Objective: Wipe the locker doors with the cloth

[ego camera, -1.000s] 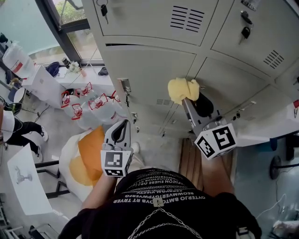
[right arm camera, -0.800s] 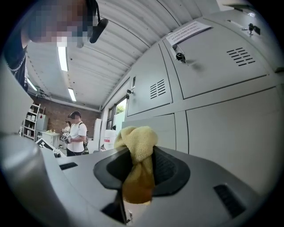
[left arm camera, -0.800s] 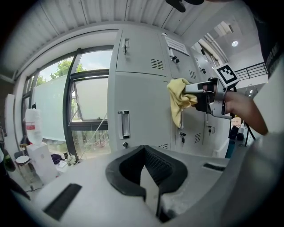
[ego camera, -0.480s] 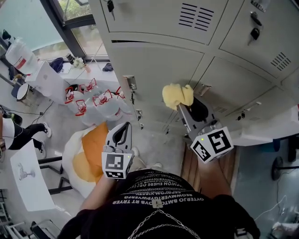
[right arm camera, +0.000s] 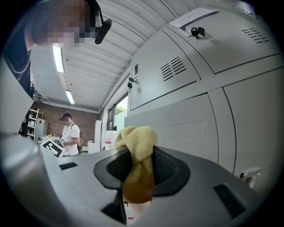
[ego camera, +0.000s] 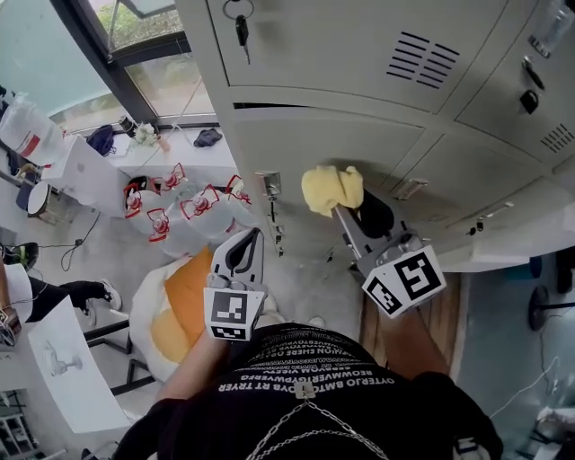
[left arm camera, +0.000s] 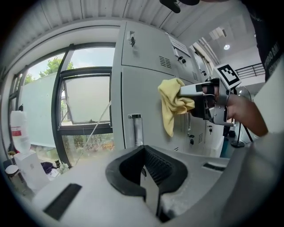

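- Change from the earlier frames: the right tool [ego camera: 339,208] and its cloth [ego camera: 331,189] have slid toward 9 o'clock across the locker door [ego camera: 377,148] and now lie nearer the latch [ego camera: 269,185]. The left tool [ego camera: 243,254] has stayed low at 7 o'clock, away from the lockers.
- Right tool: its jaws are clamped on a twisted neck of the yellow cloth. The bunched head stands beyond the tips, and a tail hangs below them.
- Cloth position: in the left gripper view it lies against the grey door face at about 1 o'clock, between the latch and the vent slots [left arm camera: 165,62]. Contact looks real, but how firm it is cannot be judged.
- Left tool: jaws together with nothing between them; it has no part in the stroke.
- Step in hand (judgement): a sideways wiping pass over the middle door, which is only partly covered.
- Doing it well:
  - Keep the cloth head, not the jaw tips, as the only thing touching the paint.
  - Press squarely so that the wad flattens.
  - Overlap each pass with the last one.
- Risk (judgement): the hanging tail could snag on the latch, or on the key [ego camera: 241,27] in the door above at 11 o'clock. Turn the stroke just short of the latch, then wipe around it.
- Remaining (judgement): the neighbouring doors toward 3 o'clock still await wiping.
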Demonstrator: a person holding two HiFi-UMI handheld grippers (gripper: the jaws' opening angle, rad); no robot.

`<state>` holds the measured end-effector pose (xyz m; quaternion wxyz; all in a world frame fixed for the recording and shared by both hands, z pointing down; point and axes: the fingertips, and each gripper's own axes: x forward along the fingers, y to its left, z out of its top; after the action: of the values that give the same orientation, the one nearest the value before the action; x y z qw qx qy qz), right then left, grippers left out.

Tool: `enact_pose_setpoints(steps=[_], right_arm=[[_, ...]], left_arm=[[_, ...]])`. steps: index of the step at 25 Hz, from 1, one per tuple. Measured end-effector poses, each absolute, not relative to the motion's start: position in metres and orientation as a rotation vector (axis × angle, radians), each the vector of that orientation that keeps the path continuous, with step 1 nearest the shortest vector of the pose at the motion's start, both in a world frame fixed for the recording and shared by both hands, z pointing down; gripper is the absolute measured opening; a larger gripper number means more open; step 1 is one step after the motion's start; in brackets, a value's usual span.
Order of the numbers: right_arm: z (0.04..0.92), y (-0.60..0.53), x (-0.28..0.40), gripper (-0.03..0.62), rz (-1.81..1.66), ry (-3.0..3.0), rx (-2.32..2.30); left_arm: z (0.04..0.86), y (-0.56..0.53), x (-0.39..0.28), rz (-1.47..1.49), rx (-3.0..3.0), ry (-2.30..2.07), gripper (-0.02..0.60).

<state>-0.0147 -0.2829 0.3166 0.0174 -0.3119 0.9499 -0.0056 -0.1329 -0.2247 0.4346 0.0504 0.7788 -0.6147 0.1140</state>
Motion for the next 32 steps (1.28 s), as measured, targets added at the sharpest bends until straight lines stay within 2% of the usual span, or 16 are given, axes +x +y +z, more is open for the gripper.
enact_pose_setpoints(steps=[13, 32], right_arm=[[0.331, -0.283, -0.104, 0.114, -0.020, 3.005, -0.927], [0.343, -0.292, -0.130, 0.112, 0.075, 3.053, -1.122]], left_arm=[[0.445, -0.271, -0.155, 0.360, 2.526, -1.666, 0.003], [0.452, -0.286, -0.154, 0.280, 2.647, -1.450, 0.003]])
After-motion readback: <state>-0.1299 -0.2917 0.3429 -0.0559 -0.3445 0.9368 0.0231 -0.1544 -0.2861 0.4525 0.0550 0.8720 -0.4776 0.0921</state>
